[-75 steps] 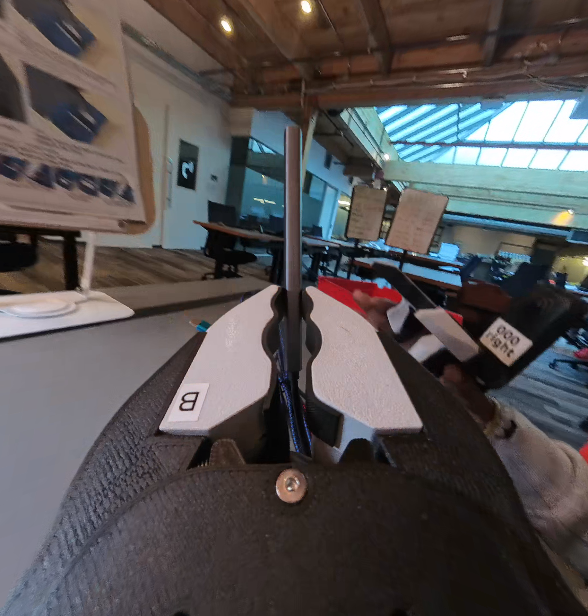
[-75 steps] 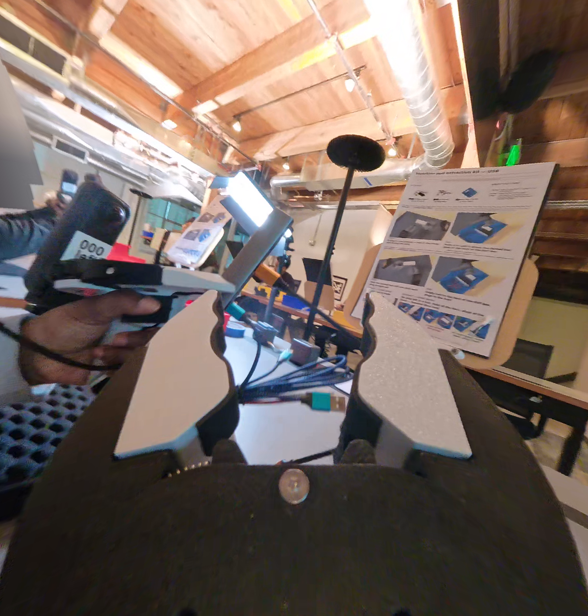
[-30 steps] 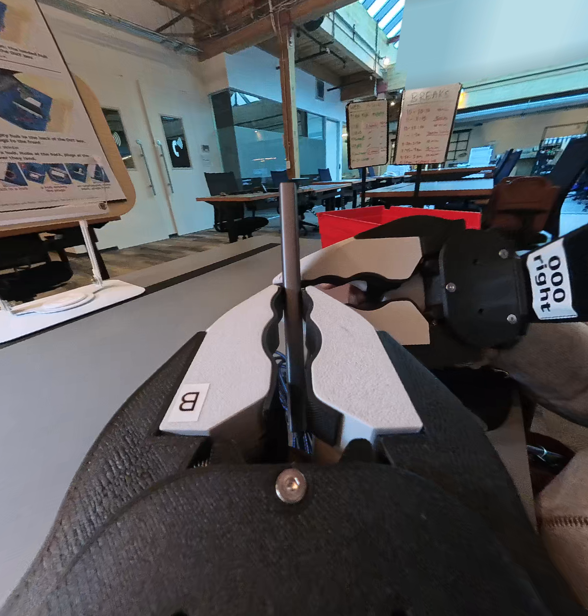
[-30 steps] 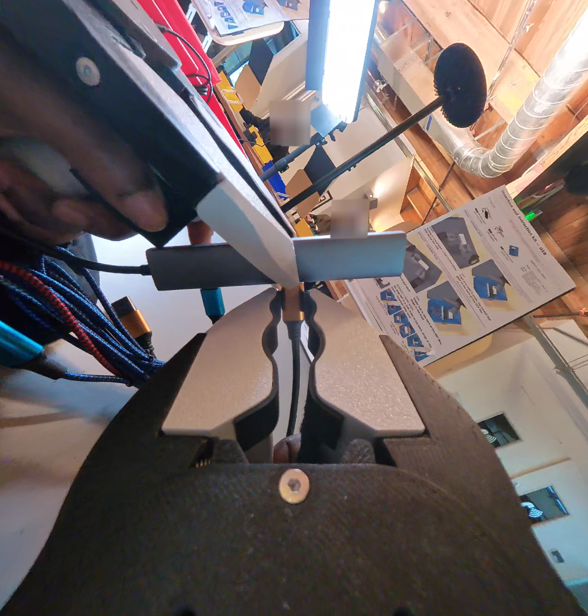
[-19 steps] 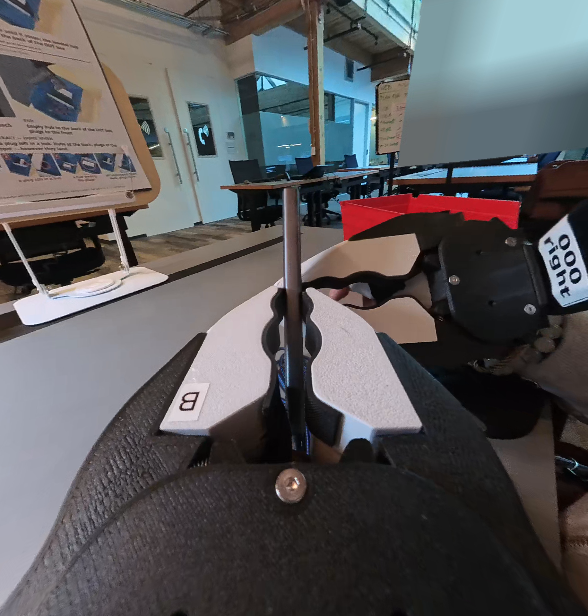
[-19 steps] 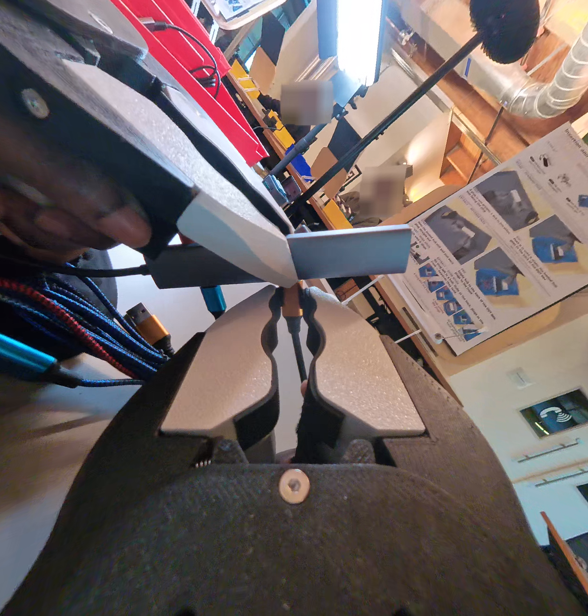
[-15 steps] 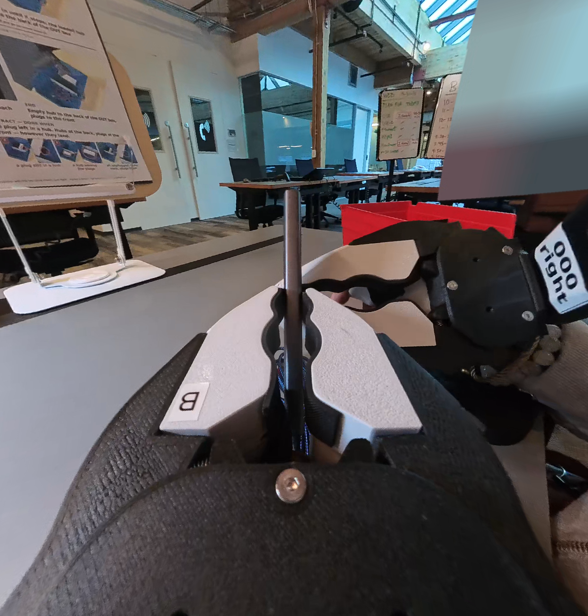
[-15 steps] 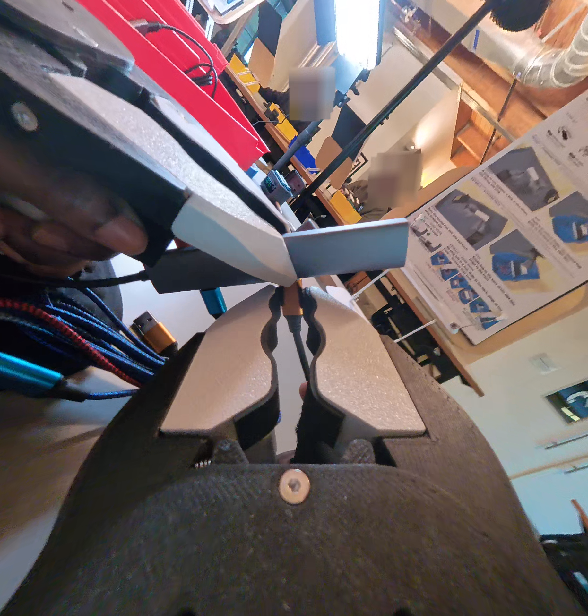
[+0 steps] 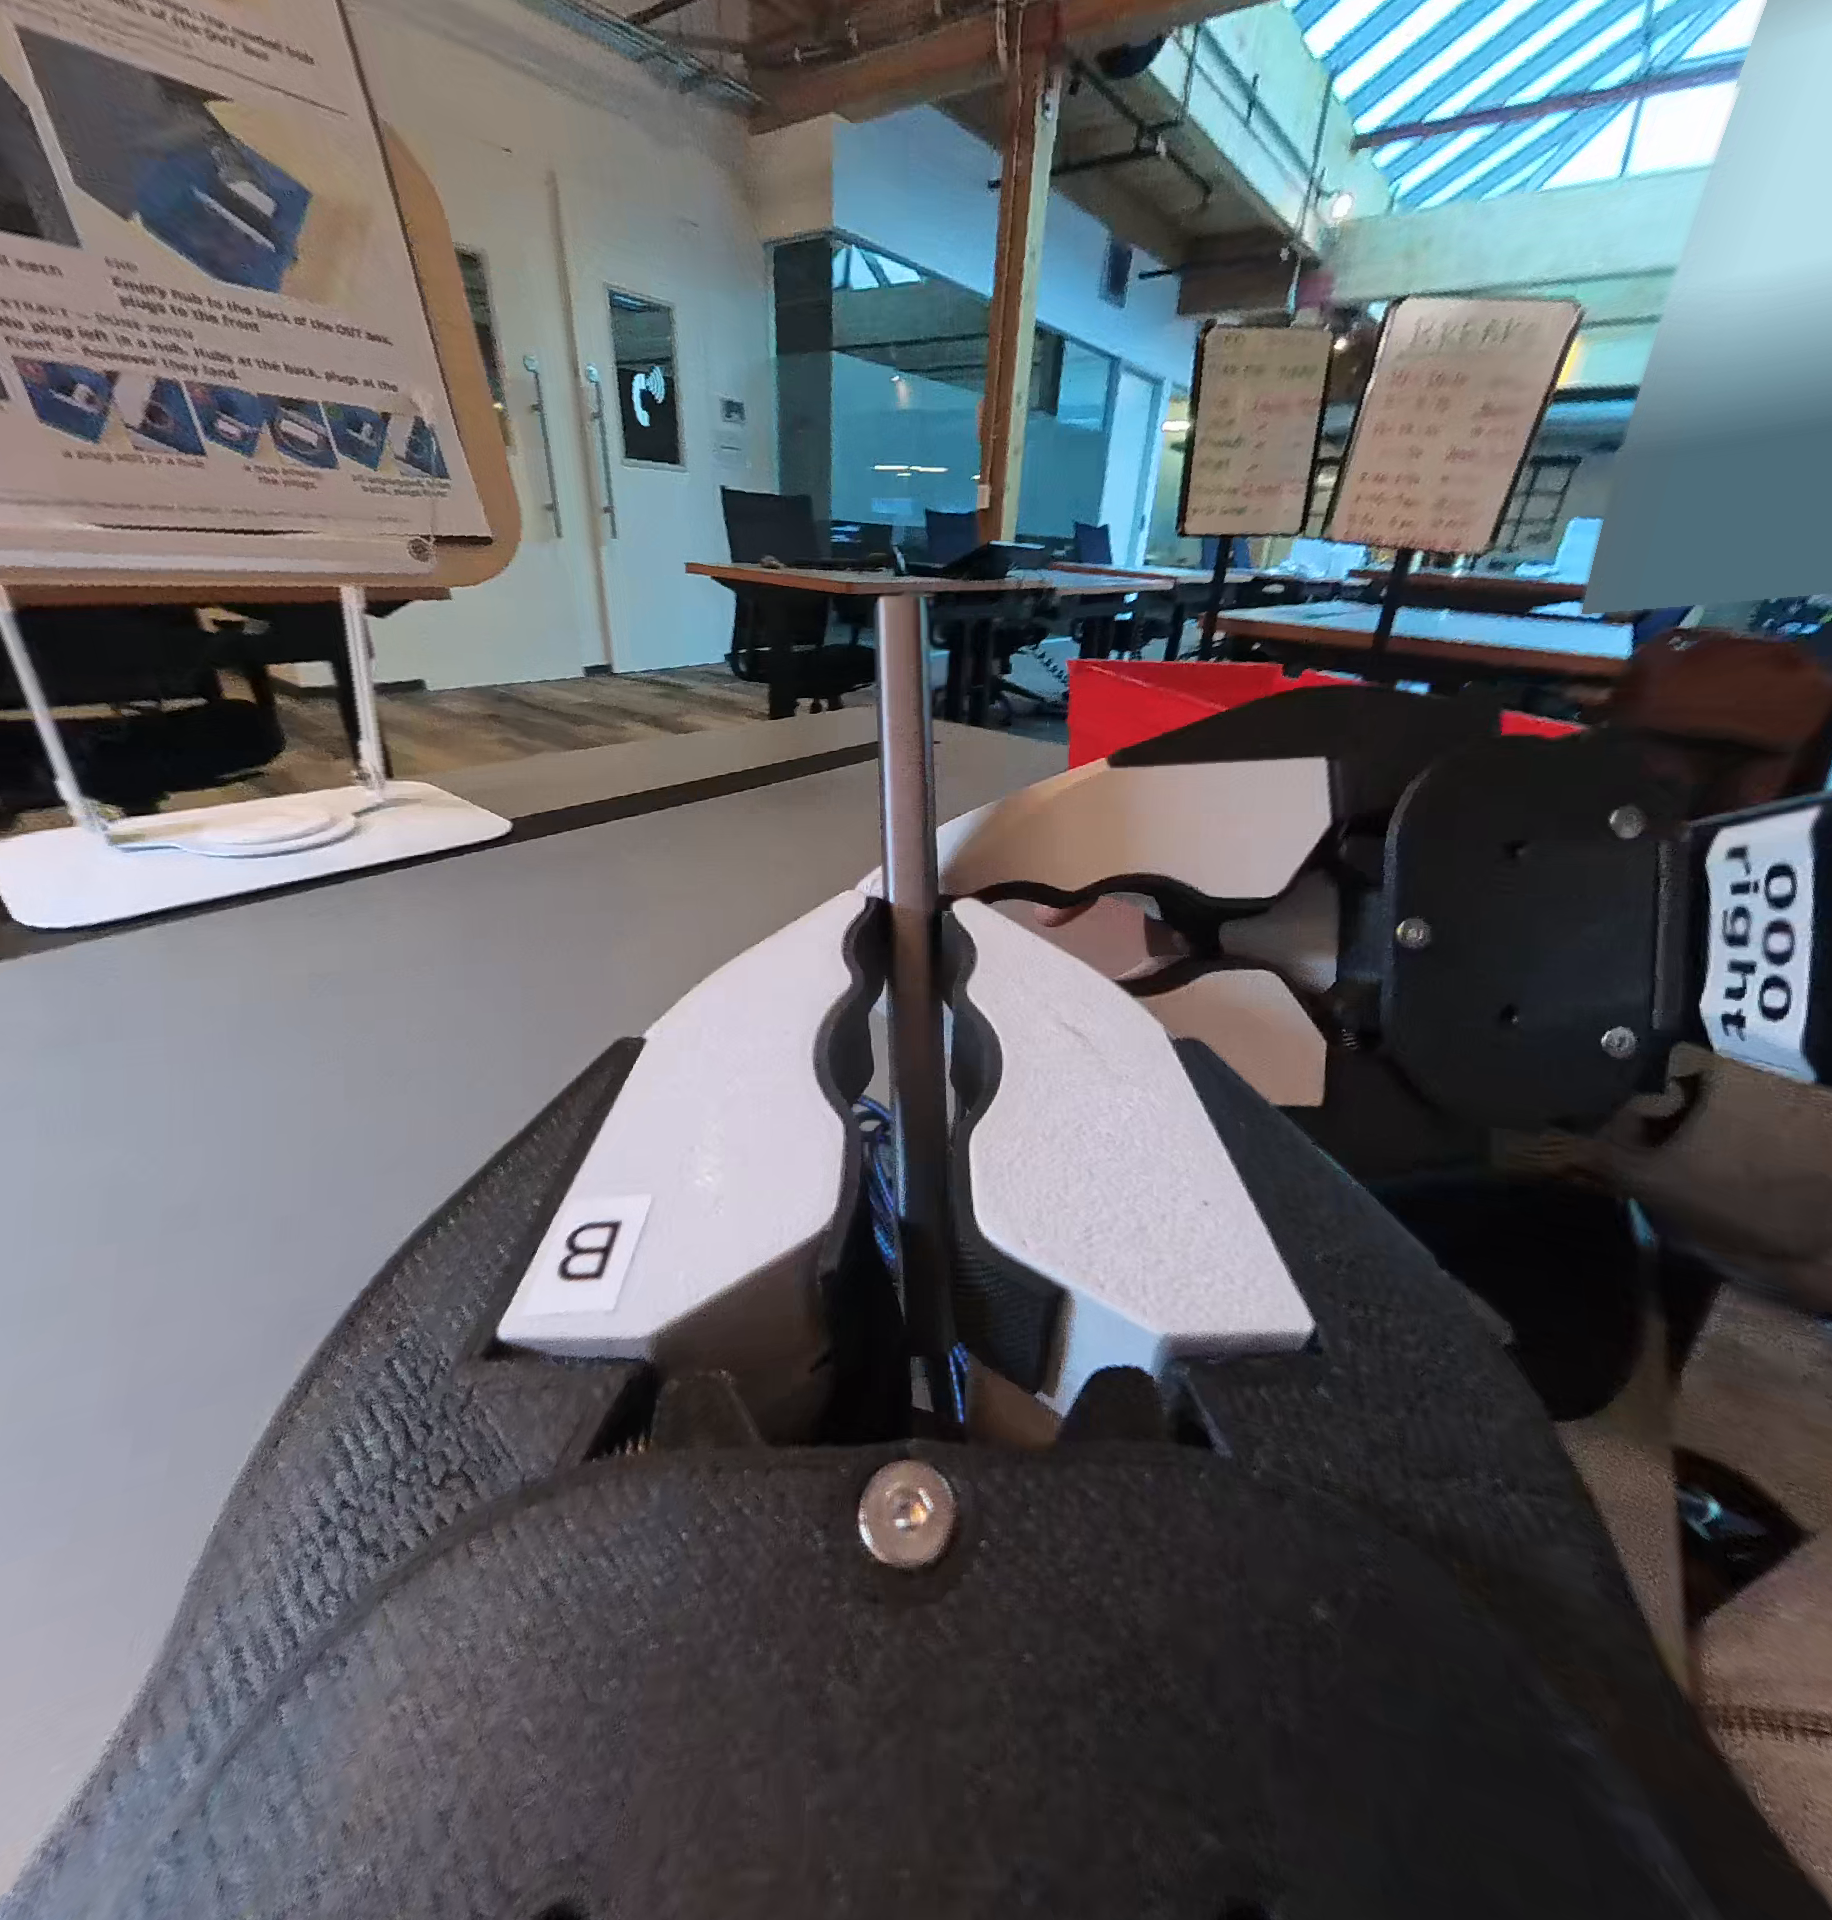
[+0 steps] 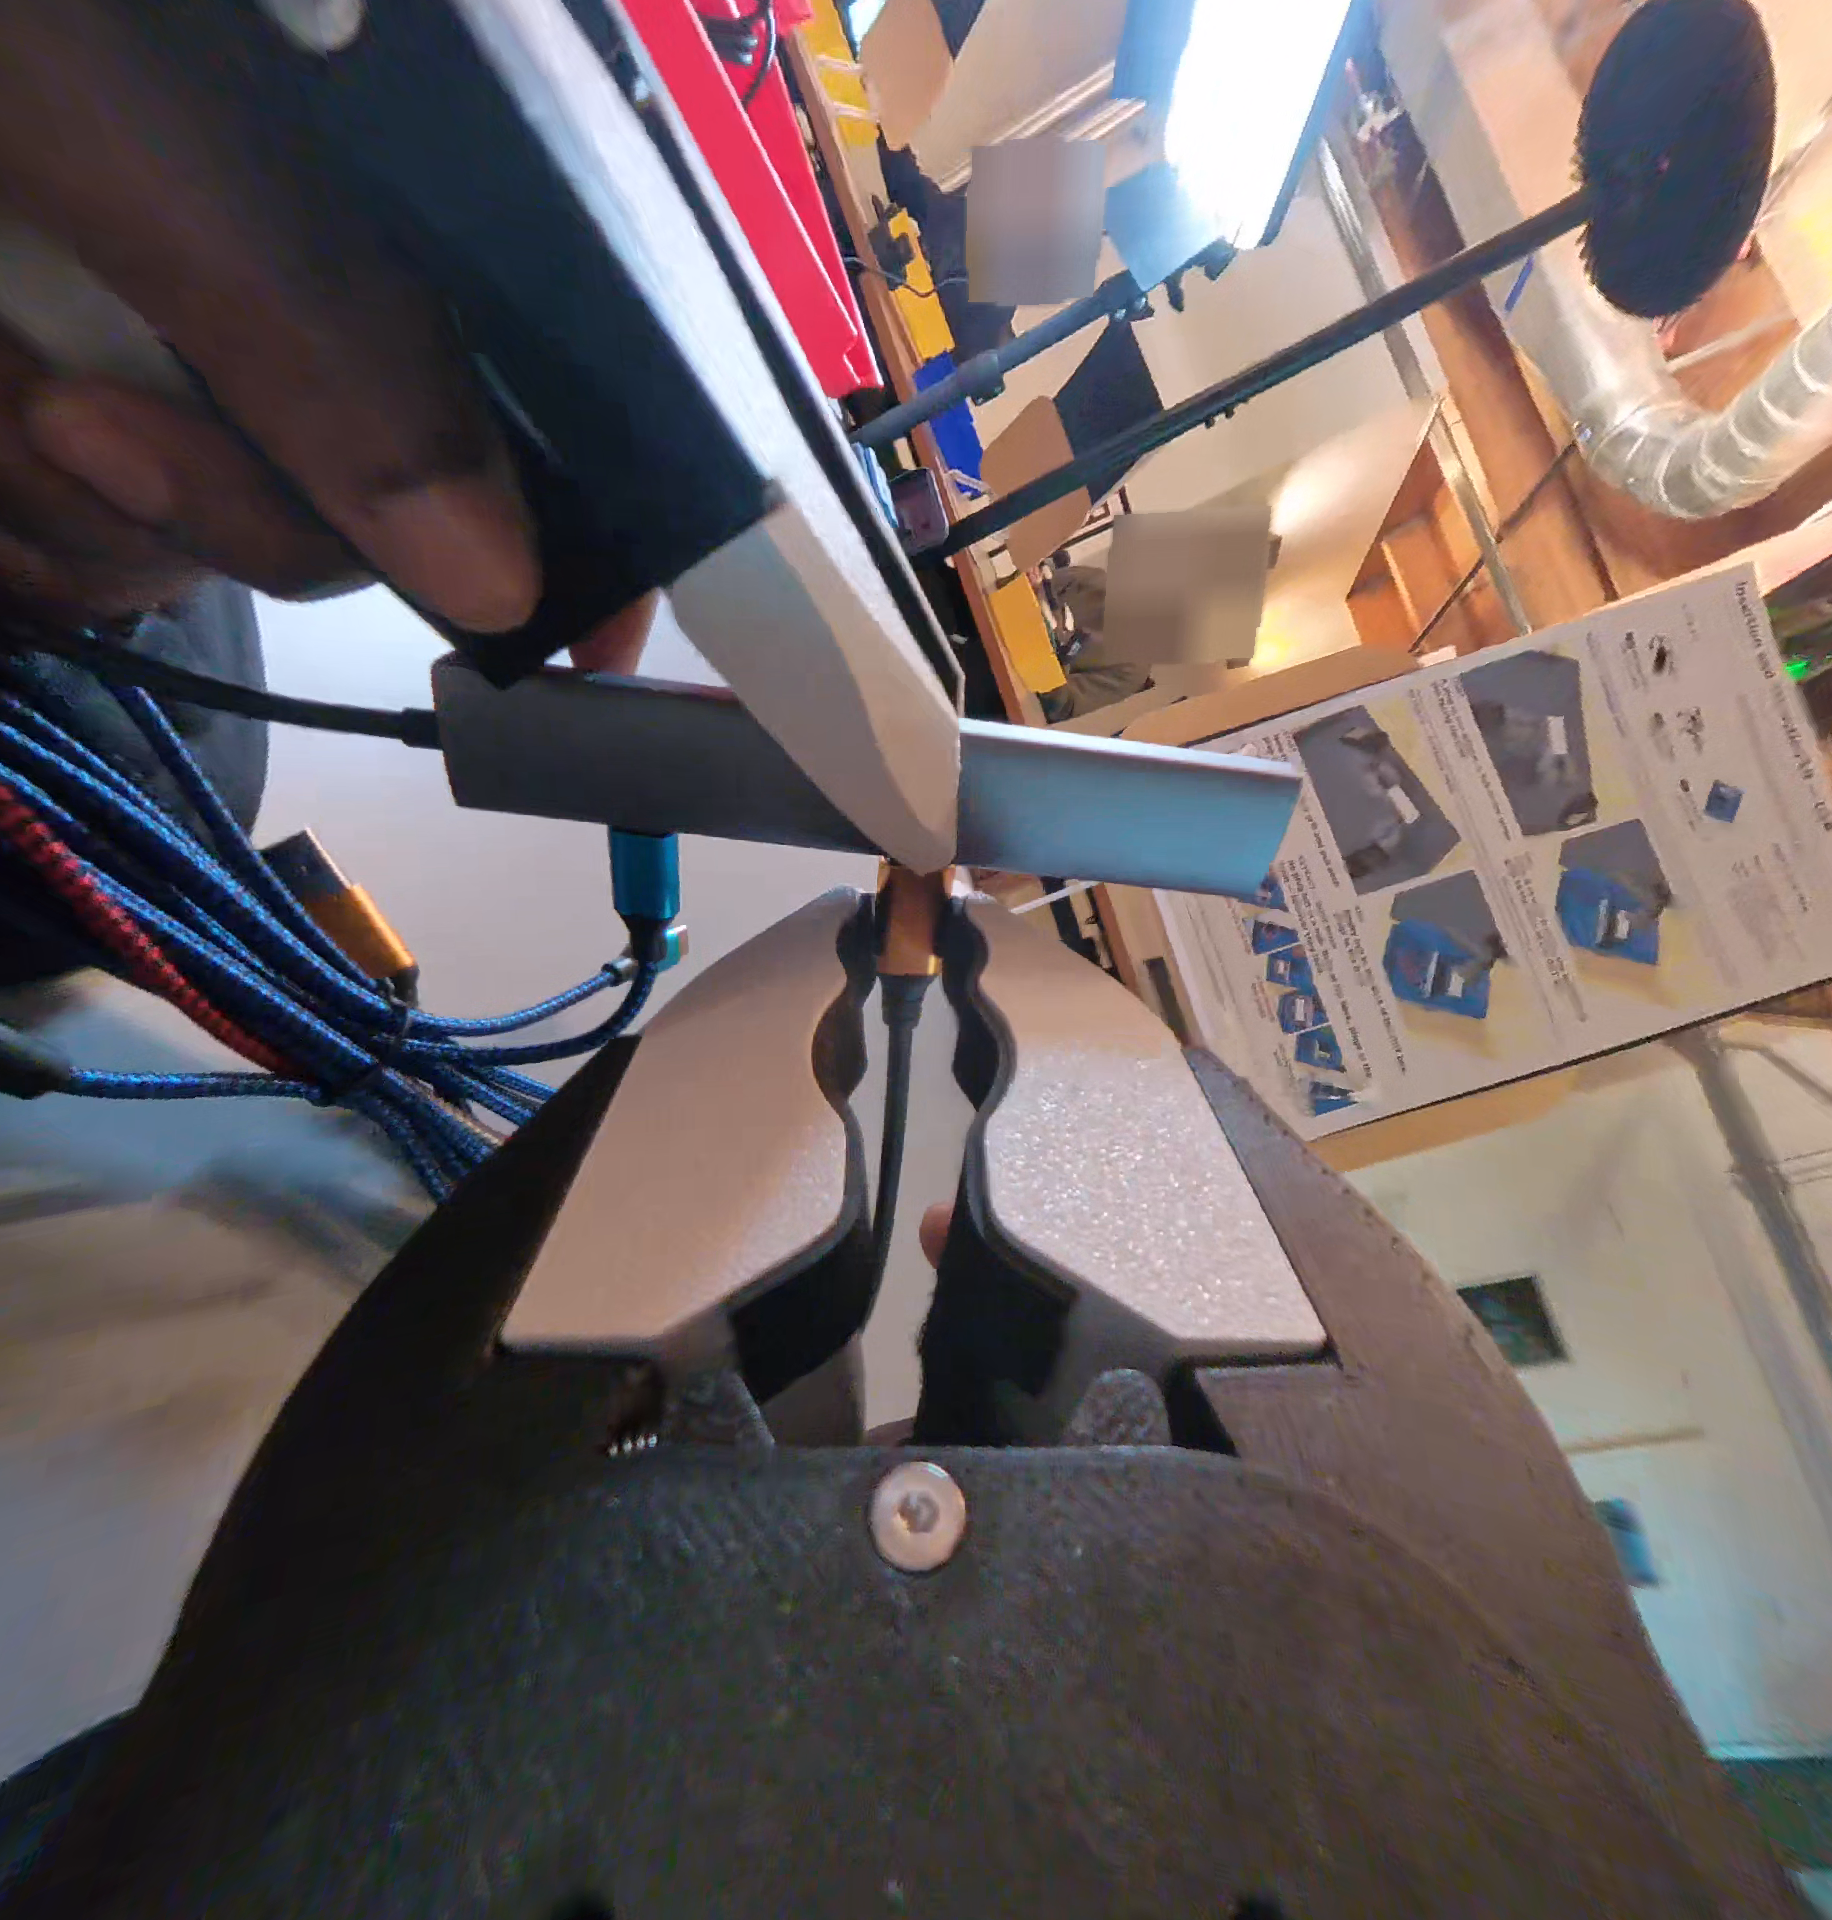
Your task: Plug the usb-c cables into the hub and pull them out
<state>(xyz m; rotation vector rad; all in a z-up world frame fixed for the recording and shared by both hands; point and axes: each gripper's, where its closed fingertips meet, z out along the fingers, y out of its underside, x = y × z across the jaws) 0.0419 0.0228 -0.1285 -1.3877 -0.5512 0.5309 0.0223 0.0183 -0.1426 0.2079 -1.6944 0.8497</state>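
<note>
My left gripper (image 9: pixel 907 914) is shut on the slim grey hub (image 9: pixel 904 748), which stands edge-on between its white fingers. In the right wrist view the hub (image 10: pixel 1120 821) lies crosswise, with the left gripper's finger (image 10: pixel 839 717) clamped over its middle. My right gripper (image 10: pixel 910 904) is shut on an orange USB-C plug (image 10: pixel 910 935), whose tip sits at the hub's lower edge. I cannot tell how deep it sits. A teal plug (image 10: pixel 644 878) is in the hub further left. The right gripper also shows in the left wrist view (image 9: pixel 1151 920), just right of the hub.
A bundle of blue and red braided cables (image 10: pixel 268 966) with a loose orange plug (image 10: pixel 356 914) hangs at the left. A grey table (image 9: pixel 216 1091) carries an instruction board on a white stand (image 9: pixel 164 312). A red bin (image 9: pixel 1182 696) stands behind the grippers. Only a small space, under 4 cm, lies between the two pairs of fingers.
2.5 s ago my right gripper was open and empty; it has since shut on the orange plug and brought it to the hub's edge. In the last second both grippers only tilted slightly.
</note>
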